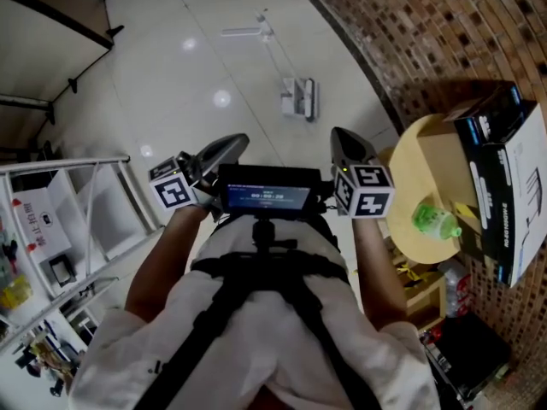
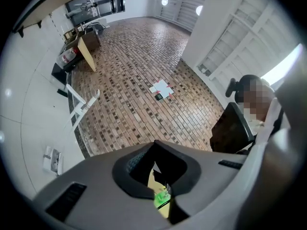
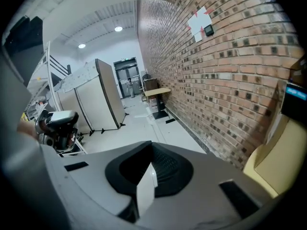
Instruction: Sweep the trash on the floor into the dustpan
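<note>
Both grippers are held up in front of the person's chest, either side of a small black screen (image 1: 263, 196). My left gripper (image 1: 224, 149) is shut with nothing in it; in the left gripper view its jaws (image 2: 155, 150) meet and point toward the brick wall. My right gripper (image 1: 345, 146) is also shut and empty, with its jaws (image 3: 151, 152) together. A small white and grey object (image 1: 299, 99) lies on the white tiled floor ahead, and I cannot tell what it is. A long white piece (image 1: 248, 31) lies farther off.
A brick wall (image 1: 427, 24) runs along the right. A round yellow table (image 1: 427, 178) at the right holds a green bottle (image 1: 436, 220) and black boxes (image 1: 504, 178). White shelving (image 1: 77, 220) stands at the left. A person sits in a black chair (image 2: 232, 128).
</note>
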### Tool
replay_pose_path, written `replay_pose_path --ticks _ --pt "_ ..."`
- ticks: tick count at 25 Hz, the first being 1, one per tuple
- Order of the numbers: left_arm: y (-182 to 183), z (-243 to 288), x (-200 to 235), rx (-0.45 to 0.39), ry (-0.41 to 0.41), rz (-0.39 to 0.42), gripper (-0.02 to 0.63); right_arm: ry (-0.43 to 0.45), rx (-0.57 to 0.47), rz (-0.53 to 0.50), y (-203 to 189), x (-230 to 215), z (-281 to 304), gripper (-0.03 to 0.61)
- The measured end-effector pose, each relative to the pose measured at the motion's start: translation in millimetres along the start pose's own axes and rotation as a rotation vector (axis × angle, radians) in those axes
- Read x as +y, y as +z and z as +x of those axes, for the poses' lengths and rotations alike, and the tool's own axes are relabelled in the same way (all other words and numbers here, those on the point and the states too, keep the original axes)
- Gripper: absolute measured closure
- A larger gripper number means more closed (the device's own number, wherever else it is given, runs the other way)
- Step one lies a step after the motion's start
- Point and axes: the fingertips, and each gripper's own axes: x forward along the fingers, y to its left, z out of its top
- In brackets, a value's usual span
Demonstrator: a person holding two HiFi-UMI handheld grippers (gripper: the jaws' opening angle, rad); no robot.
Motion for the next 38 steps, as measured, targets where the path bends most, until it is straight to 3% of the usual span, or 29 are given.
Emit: replay_pose_path --ticks 7,23,38 --pt "14 -21 8 0.011 -0.014 -0.014 0.614 -0.031 0.012 0.026 -6 18 4 0.575" --pt "11 -10 9 0.102 -0.042 0.019 0.614 -0.122 -0.069 0.04 8 7 -17 0.575" --pt "2 -13 10 0.101 -0.035 -0.009 0.614 -0.087 -0.05 0.037 7 10 -21 0.575"
